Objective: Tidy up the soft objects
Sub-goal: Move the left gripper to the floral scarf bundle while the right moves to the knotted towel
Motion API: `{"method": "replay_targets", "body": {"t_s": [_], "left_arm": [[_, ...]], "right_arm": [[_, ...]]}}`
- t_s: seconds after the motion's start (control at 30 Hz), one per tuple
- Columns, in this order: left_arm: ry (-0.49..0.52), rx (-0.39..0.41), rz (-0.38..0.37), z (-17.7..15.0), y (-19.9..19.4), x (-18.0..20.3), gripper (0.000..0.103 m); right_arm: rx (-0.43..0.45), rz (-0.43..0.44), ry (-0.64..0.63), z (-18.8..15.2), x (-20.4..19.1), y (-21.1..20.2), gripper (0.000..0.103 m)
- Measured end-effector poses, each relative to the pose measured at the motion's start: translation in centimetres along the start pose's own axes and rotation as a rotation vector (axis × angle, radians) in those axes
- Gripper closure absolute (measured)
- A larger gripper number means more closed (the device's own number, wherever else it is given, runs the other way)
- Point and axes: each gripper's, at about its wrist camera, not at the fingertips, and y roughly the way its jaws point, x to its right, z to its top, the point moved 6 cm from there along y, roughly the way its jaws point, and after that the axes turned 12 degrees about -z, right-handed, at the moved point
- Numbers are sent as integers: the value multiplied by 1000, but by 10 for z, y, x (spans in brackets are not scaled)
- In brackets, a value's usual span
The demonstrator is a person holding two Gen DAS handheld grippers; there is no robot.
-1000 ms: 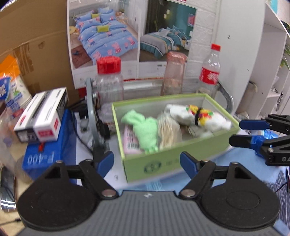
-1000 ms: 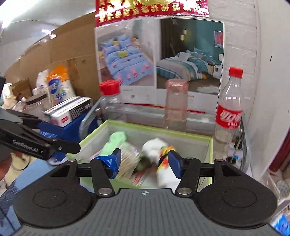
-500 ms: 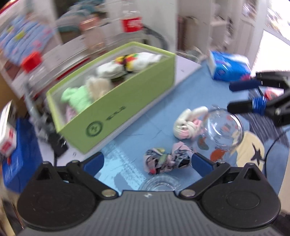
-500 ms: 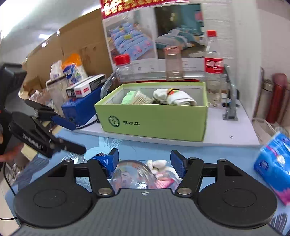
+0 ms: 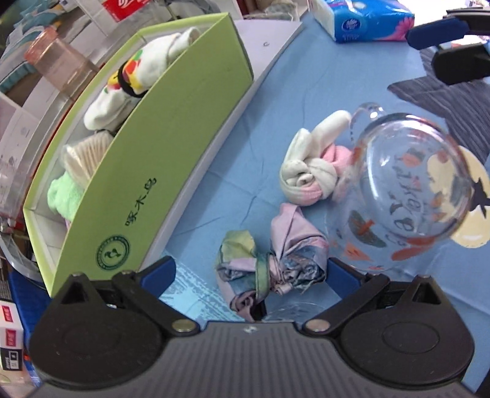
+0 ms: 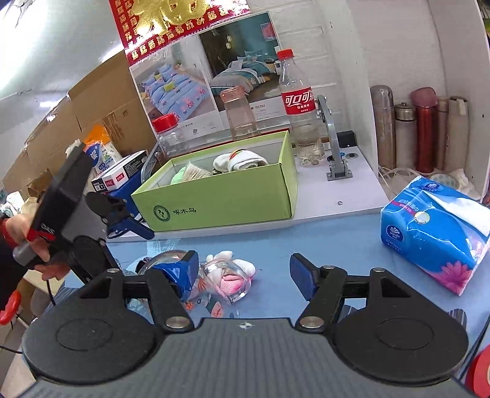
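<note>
A green box (image 5: 171,153) (image 6: 220,199) holds a white sock roll (image 5: 128,82), a beige cloth (image 5: 82,156) and a light green cloth (image 5: 62,196). On the blue mat lie a pastel scrunched cloth (image 5: 269,266) and a white-pink sock bundle (image 5: 309,171) (image 6: 232,275). My left gripper (image 5: 251,272) is open, its fingers either side of the pastel cloth just above it. My right gripper (image 6: 245,272) is open and empty above the mat, near the sock bundle.
A printed glass mug (image 5: 410,186) (image 6: 226,284) lies beside the bundle. A blue tissue pack (image 6: 438,232) (image 5: 364,18) lies right. Bottles (image 6: 298,104) and a jar (image 6: 167,134) stand behind the box; flasks (image 6: 422,128) stand at the far right.
Both grippers pulled back from the box and tilted down to the mat. The left one came down around the pastel cloth. Both stay open.
</note>
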Motion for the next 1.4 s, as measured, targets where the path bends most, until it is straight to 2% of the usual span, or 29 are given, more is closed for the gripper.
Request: {"method": "replay_targets", "body": {"t_s": [0.13,0.23,0.33,0.47,0.63,0.73,0.83,0.93,1.03,1.17,1.27,1.4], "left_arm": [[-85,3,32,6,0,-23,1],[-229,-4,65,2,1,-54,1],[-362,0,59,-10,-2,-84,1],[-491,38,67,-42,-16,-115,1],[-645,86,53,-101,-33,-132,1],[-722,151,26,-134,-43,-132,1],[-828,289,-12,-151,-61,-132,1],[-880,416,-16,-149,-80,-125,1],[-868,475,10,-141,-92,-127,1],[-835,499,13,-141,-93,-121,1],[-831,492,5,-149,-88,-117,1],[-868,464,13,-164,-81,-121,1]], "right_arm": [[-6,21,15,3,-1,9,50],[-11,19,9,6,-1,15,50],[-24,14,11,7,1,22,49],[-37,12,25,9,5,29,48],[-42,12,19,11,4,33,48],[-46,18,2,14,0,37,47],[-78,28,-35,19,-6,50,47],[-150,44,-56,35,-15,80,46],[-310,82,-146,49,-38,120,46],[-592,114,-323,51,-71,157,46],[-703,69,-389,44,-85,172,46],[-768,44,-469,27,-102,180,46]]}}
